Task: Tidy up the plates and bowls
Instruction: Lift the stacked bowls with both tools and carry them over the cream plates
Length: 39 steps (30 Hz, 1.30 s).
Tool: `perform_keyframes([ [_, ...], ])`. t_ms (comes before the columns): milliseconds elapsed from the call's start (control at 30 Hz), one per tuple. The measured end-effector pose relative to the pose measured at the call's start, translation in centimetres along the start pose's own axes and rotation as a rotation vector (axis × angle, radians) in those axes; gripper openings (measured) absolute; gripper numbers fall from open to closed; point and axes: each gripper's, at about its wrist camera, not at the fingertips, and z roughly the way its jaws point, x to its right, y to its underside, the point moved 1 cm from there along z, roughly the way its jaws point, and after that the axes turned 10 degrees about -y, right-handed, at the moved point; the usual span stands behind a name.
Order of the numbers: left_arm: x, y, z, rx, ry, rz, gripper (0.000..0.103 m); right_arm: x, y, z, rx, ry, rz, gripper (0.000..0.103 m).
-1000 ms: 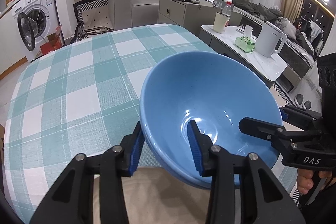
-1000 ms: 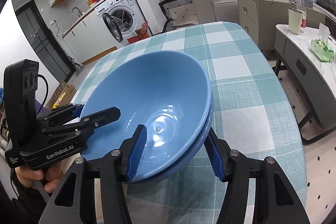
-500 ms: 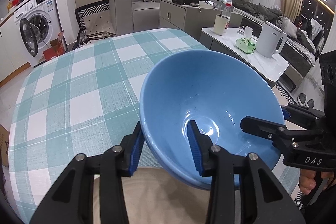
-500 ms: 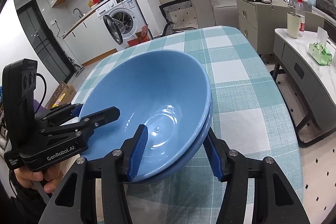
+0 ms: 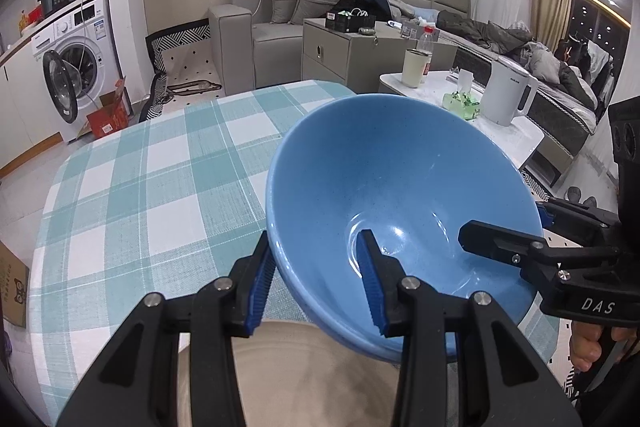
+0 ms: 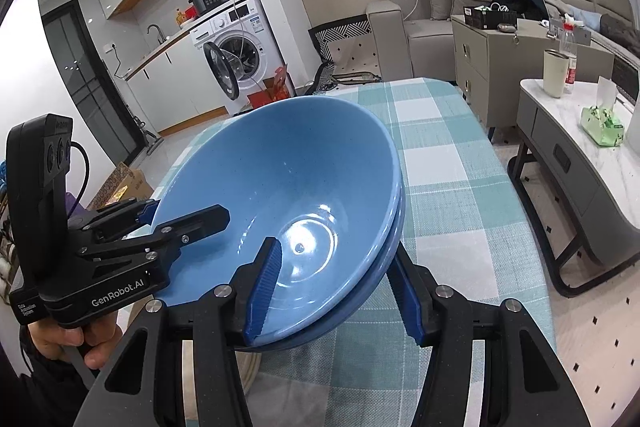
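Observation:
Two stacked blue bowls (image 5: 400,195) fill the middle of both views and hang above a beige plate (image 5: 304,375). The double rim shows in the right wrist view (image 6: 288,187). My left gripper (image 5: 316,283) is shut on the left rim, one finger inside and one outside. My right gripper (image 6: 332,291) is shut on the right rim the same way. Each gripper also shows in the other's view, the right one (image 5: 520,247) and the left one (image 6: 168,227). The plate edge (image 6: 250,367) peeks out under the bowls.
The table has a teal and white checked cloth (image 5: 160,195). A white side table (image 5: 460,107) with a kettle, cup and tissue pack stands to the right. A grey cabinet (image 6: 492,55) and sofa stand behind. A washing machine (image 5: 76,75) stands far left.
Both grippers have lifted the bowls higher, still holding them. The plate under them shows more and the table looks farther below.

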Motion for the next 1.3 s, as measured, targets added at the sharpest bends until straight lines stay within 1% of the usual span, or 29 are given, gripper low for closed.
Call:
perform_keyframes([
  [200,-0.4,-0.2,-2.0,0.031,-0.012,-0.003,0.040,-1.6,-0.4,-1.3,0.020,-0.007,-0.026,0.055],
  [467,-1.6,0.4,-4.5,0.067,-0.045,-0.010,0.040,-4.1,-0.5,-2.2,0.035,-0.031,-0.062,0.055],
  [700,-3.2,1.6,-6.3,0.089,-0.076,-0.031,0.040,-6.2,-0.3,-1.9,0.028,-0.070,-0.096,0.055],
  [800,-3.8,2.2,-7.0,0.100,-0.101,-0.039,0.040,-7.0,-0.1,-1.6,0.020,-0.087,-0.113,0.055],
  [1033,-5.1,3.9,-7.5,0.093,-0.151,-0.051,0.040,-8.6,0.6,-0.7,-0.001,-0.125,-0.135,0.055],
  [1300,-6.0,5.5,-8.0,0.075,-0.188,-0.072,0.040,-9.7,1.4,0.8,-0.033,-0.158,-0.154,0.055],
])
